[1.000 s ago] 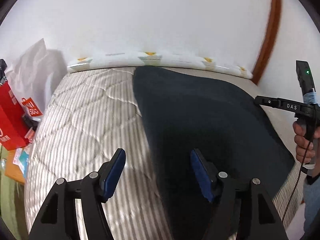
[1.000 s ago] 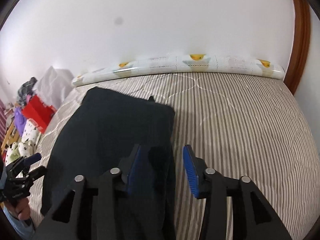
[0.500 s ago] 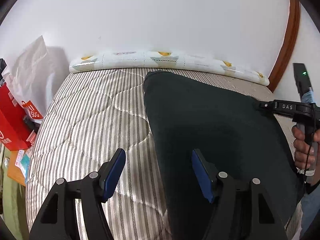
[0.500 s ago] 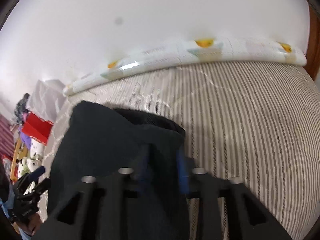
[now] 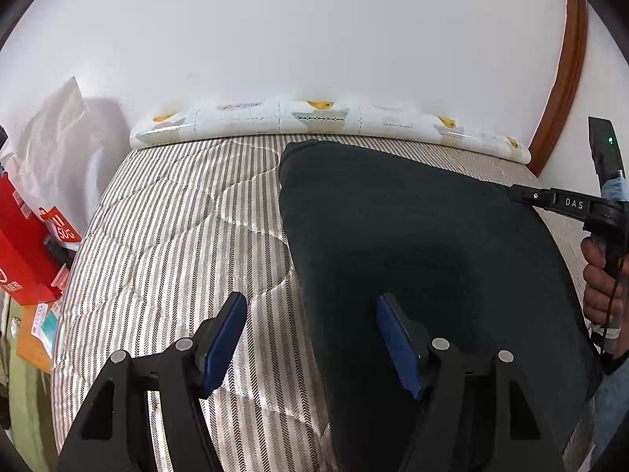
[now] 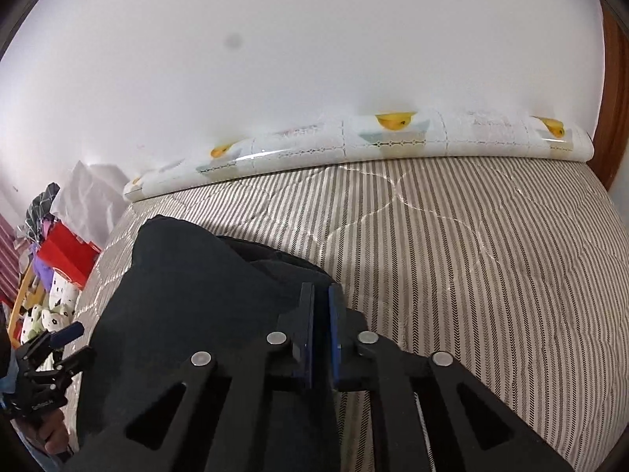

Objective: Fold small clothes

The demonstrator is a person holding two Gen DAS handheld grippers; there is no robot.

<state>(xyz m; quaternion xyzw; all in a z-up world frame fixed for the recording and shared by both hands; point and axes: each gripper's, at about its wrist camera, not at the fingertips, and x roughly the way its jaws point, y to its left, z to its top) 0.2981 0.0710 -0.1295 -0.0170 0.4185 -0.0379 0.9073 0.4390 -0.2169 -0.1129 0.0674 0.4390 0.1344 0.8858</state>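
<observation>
A dark garment (image 5: 412, 244) lies spread flat on the striped bed (image 5: 177, 244), its far edge just short of the rolled mat (image 5: 314, 122) that runs along the wall. Everything here is set up for a two-handed fold.

The right gripper (image 6: 320, 338) has just been closing: its jaws stand almost together at the garment's edge on the side away from the red bags (image 6: 65, 255), and dark cloth appears pinched between the blue pads (image 6: 306, 334). The fabric bunches a little beside them, which fits a grip taken so that this edge can be lifted and carried over.

The left gripper (image 5: 310, 346) has its jaws well apart and holds nothing. One pad (image 5: 222, 338) hangs over bare bed on the side toward the red bags, the other over the dark cloth, so the garment's near side edge runs between them. That straddle looks deliberate: closing here would catch the matching edge. Whether the pads touch the cloth cannot be told.

By this reading the fold itself is not yet begun; the left grip comes first. A shallow pinch on the right might slip once the cloth is raised.
</observation>
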